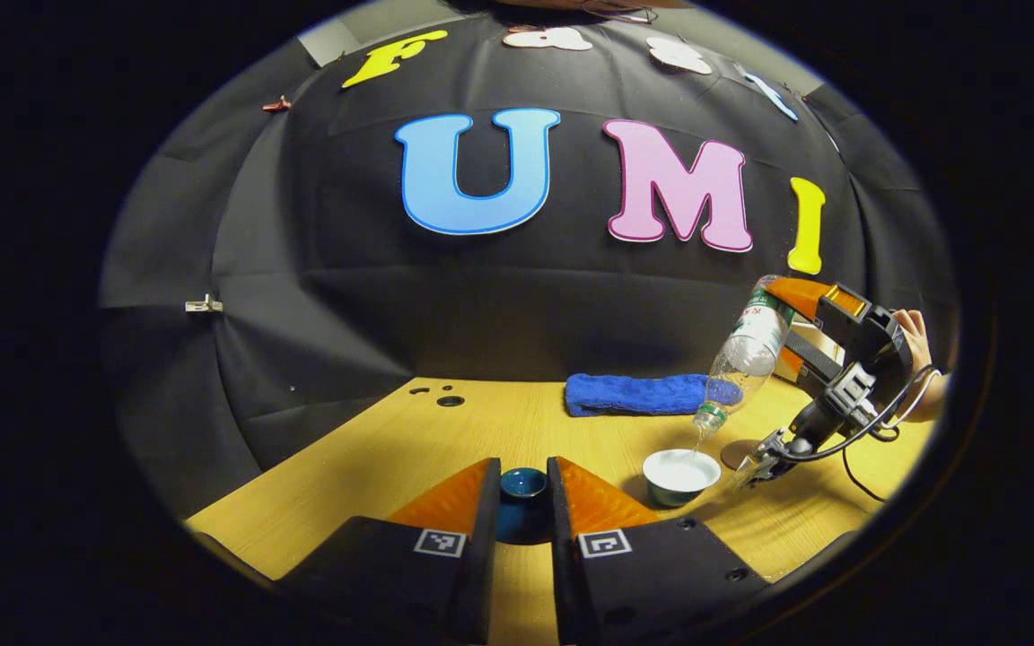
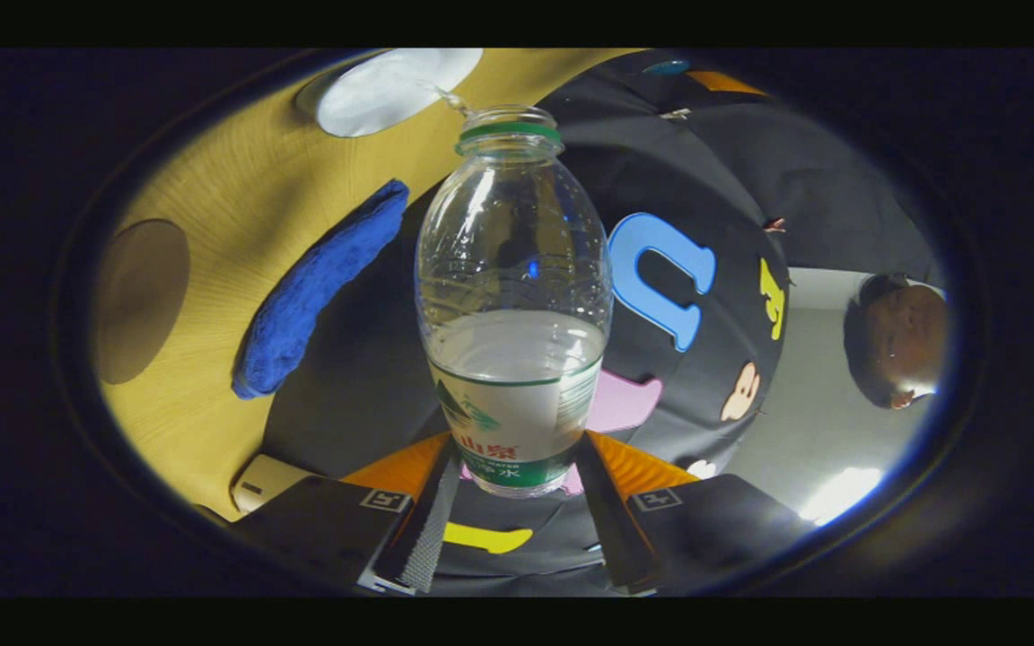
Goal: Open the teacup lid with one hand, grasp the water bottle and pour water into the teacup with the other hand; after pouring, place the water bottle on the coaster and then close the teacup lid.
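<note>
Pouring was under way: the right gripper (image 2: 517, 467) had its jaws pressed on the lower, labelled end of the bottle (image 2: 514, 305), one finger on each side, and the bottle ran straight out ahead of those jaws with its open neck farthest from them, water pooled at the end nearest them. A thin stream left the neck toward the cup (image 2: 391, 85), which lay beyond the bottle's mouth and a little to the jaws' left. Left of the bottle lay a blue cloth (image 2: 315, 287), and farther left a round coaster (image 2: 140, 301) on the table (image 2: 212, 206). In the left gripper view, the left gripper (image 1: 523, 502) held the dark lid (image 1: 523, 484) between its jaws, set narrow, both fingers against its sides; whether the lid rested on the table or hung just above it I could not tell. Ahead and to the right of these jaws stood the cup (image 1: 680, 474), uncovered, with the bottle (image 1: 744, 359) tilted neck-down above it in the right gripper (image 1: 795, 309). A hand (image 1: 914, 334) gripped that tool from behind. The cloth (image 1: 638, 395) lay farther ahead, beyond the cup.
</note>
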`<state>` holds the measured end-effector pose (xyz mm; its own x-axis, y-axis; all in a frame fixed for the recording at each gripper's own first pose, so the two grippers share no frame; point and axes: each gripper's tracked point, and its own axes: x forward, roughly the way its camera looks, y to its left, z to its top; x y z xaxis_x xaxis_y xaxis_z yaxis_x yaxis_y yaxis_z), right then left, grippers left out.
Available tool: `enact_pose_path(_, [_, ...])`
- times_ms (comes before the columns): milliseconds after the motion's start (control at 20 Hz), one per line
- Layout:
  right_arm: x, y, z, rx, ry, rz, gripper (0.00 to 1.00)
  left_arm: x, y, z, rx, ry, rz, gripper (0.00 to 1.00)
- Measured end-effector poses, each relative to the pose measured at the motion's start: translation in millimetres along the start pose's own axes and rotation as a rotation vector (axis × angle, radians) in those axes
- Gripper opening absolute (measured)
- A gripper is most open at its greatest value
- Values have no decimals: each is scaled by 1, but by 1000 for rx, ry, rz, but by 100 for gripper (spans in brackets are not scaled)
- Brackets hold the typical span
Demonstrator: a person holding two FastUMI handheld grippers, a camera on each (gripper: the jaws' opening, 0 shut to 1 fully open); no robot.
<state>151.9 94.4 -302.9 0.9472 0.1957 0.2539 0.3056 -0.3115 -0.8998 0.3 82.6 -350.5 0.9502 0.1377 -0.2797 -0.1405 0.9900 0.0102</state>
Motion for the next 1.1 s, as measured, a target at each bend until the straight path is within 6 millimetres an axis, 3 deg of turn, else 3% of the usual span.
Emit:
enact_pose_path(450, [4, 2, -2, 16, 2, 25, 70, -3, -7, 3, -4, -6, -12, 31])
enact_pose_path(600, [2, 19, -4, 90, 24, 103, 73, -3, -8, 3, -5, -2, -12, 31])
enact_pose_path(750, [-5, 51, -2, 291, 90, 298, 73, -1, -11, 2, -9, 2, -10, 28])
enact_pose_path(800, [-12, 59, 1, 371, 113, 352, 74, -1, -12, 2, -8, 3, -11, 31])
enact_pose_path(950, [-36, 87, 14, 615, 175, 507, 74, 2, -16, 1, -1, 3, -15, 28])
enact_pose_path(1100, [-56, 99, 35, 887, 218, 629, 75, 6, -23, 4, 0, 5, -22, 31])
